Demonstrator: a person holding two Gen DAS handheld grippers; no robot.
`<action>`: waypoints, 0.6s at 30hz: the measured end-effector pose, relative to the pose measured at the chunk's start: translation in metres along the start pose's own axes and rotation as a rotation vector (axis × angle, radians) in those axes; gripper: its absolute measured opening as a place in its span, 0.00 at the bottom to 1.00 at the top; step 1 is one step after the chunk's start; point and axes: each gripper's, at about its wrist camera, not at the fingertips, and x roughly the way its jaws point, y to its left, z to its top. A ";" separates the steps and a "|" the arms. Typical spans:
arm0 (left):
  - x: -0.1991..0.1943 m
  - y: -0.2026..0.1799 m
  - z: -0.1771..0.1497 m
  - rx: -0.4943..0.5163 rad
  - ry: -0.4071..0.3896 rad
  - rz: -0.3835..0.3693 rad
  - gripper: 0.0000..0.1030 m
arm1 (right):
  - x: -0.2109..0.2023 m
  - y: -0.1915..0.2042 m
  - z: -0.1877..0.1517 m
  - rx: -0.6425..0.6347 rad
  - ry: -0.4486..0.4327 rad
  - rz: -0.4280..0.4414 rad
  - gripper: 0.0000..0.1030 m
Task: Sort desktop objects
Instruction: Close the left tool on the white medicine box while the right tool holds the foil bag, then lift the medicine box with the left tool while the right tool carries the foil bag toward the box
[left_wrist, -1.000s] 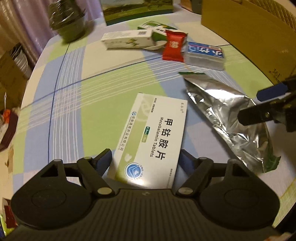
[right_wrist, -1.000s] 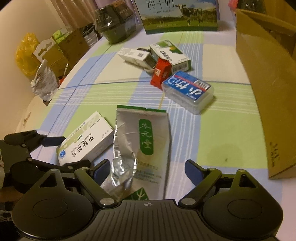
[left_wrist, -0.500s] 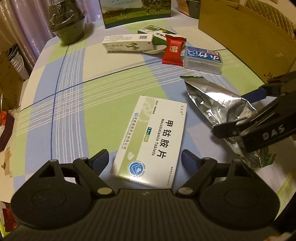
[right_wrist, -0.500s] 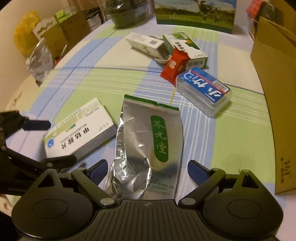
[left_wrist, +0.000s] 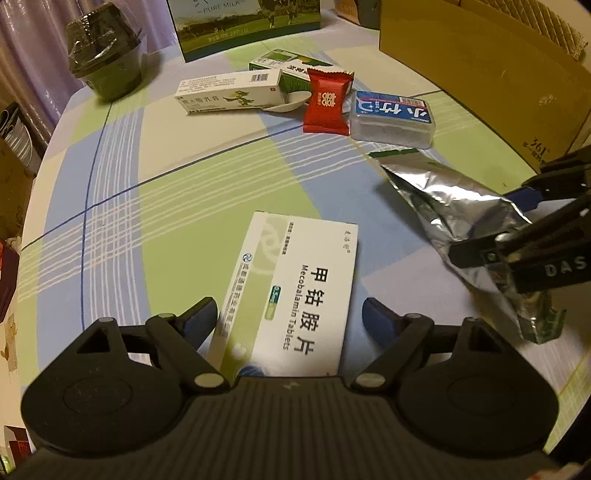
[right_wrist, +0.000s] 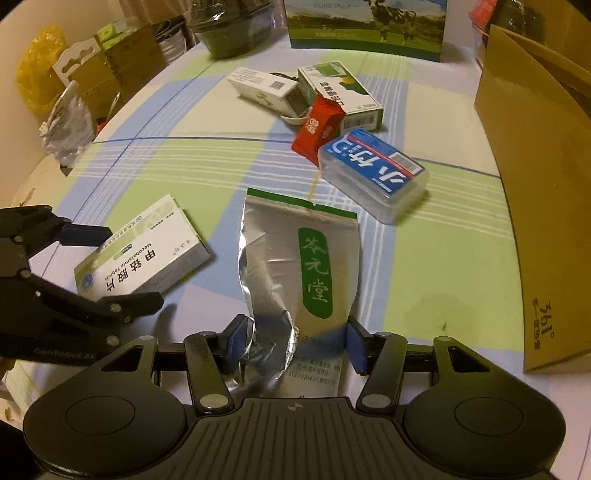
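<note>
A white Mecobalamin tablet box (left_wrist: 295, 291) lies flat on the checked tablecloth, its near end between the fingers of my left gripper (left_wrist: 288, 317). That gripper is open: its left pad is at the box's edge and a gap shows at the right pad. A silver foil pouch (right_wrist: 295, 258) with a green label lies beside it. My right gripper (right_wrist: 295, 345) is shut on the pouch's near end, both blue pads pressing its sides. The left wrist view shows the right gripper (left_wrist: 498, 225) on the crumpled pouch (left_wrist: 454, 199). In the right wrist view, the left gripper (right_wrist: 122, 266) straddles the tablet box (right_wrist: 147, 251).
Farther back lie a red candy packet (left_wrist: 327, 101), a clear case with a blue label (left_wrist: 391, 118), a white carton (left_wrist: 232, 92) and a green-white carton (right_wrist: 340, 92). A cardboard box (right_wrist: 535, 166) stands at the right. A milk case (right_wrist: 365, 26) and a wrapped dark bowl (left_wrist: 107, 62) stand at the back.
My right gripper's fingers have closed in onto the foil pouch. The left gripper has stayed open around the tablet box and barely moved.
</note>
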 end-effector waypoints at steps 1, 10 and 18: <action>0.002 0.000 0.001 0.002 0.007 0.000 0.79 | 0.000 -0.001 0.000 0.002 -0.001 0.001 0.51; 0.001 -0.003 -0.003 -0.038 0.064 -0.040 0.66 | -0.002 -0.002 0.000 -0.002 -0.003 0.004 0.63; 0.008 -0.005 0.006 -0.049 0.047 -0.027 0.66 | 0.004 0.000 0.000 -0.006 0.014 0.001 0.73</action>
